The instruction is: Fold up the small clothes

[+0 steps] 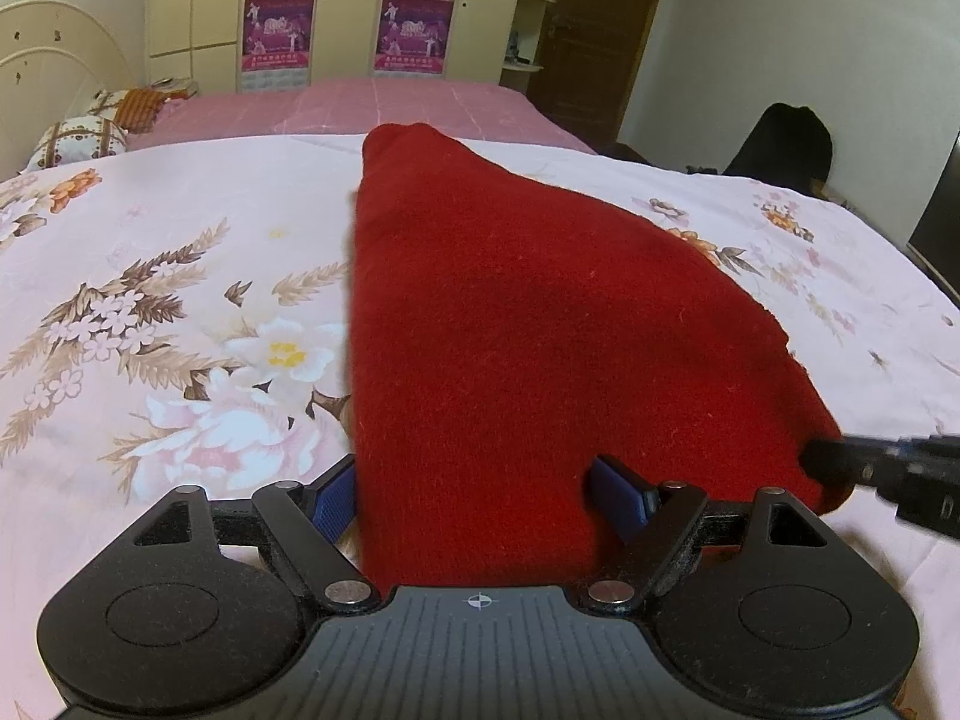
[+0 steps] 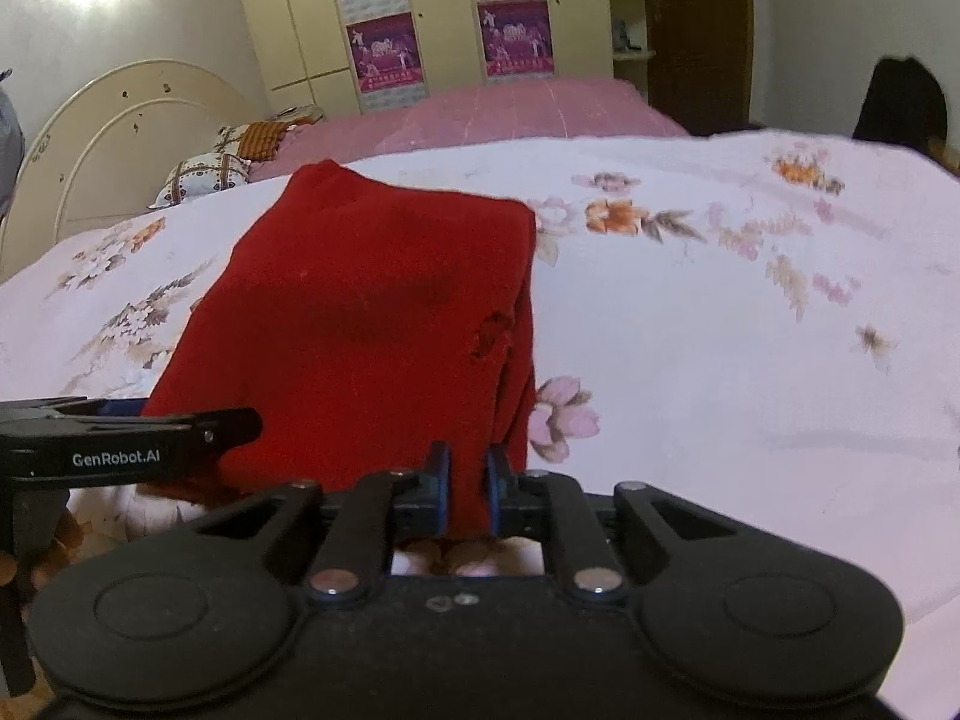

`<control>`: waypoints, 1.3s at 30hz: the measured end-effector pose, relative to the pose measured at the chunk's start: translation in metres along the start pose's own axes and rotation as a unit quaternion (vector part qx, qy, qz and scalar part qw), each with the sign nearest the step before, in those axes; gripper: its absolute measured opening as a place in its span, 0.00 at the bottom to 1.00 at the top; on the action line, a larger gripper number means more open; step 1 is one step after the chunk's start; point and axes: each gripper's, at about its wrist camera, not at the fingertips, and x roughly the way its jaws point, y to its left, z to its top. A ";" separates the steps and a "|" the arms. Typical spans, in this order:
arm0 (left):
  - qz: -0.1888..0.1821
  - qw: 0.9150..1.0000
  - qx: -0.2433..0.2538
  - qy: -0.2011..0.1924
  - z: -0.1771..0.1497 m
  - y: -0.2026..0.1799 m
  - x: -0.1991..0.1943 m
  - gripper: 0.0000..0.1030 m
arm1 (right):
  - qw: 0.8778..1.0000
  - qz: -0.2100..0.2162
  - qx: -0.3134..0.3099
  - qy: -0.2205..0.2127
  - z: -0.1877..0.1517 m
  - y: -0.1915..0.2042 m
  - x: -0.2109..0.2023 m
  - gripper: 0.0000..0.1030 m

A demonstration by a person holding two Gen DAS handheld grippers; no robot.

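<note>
A floral pink bedspread [image 1: 180, 276] fills the foreground ahead of both grippers, with cream wardrobes [image 2: 300, 12] beyond. The red garment [image 1: 528, 324] lies on it. The left gripper [image 1: 480, 492] stands wide, cloth between its blue pads [image 1: 333, 501] — contact unclear. The right gripper [image 2: 468, 492] pinches the garment's near edge; the hands are unseen.

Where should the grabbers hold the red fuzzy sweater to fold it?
Probably by the near edge of the red woolly sweater, coming in from the near side. It lies flat on the flowered bedsheet, with its hem nearest. The right gripper already pinches one near corner; the left gripper stands open at the other.
</note>
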 end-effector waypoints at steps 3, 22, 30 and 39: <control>-0.002 1.000 -0.004 0.000 0.001 -0.001 -0.002 0.79 | 1.000 -0.002 0.006 -0.012 0.007 -0.006 -0.004 0.06; -0.014 1.000 -0.005 0.016 0.010 0.003 -0.007 0.80 | 0.998 0.005 0.060 0.000 0.008 -0.028 0.000 0.33; -0.010 0.999 -0.024 -0.020 0.034 0.010 -0.020 0.81 | 0.997 0.005 0.064 -0.035 0.036 -0.019 0.003 0.35; 0.018 0.997 -0.071 -0.021 0.066 0.031 0.014 0.82 | 0.995 0.017 0.092 -0.027 0.072 -0.016 0.047 0.48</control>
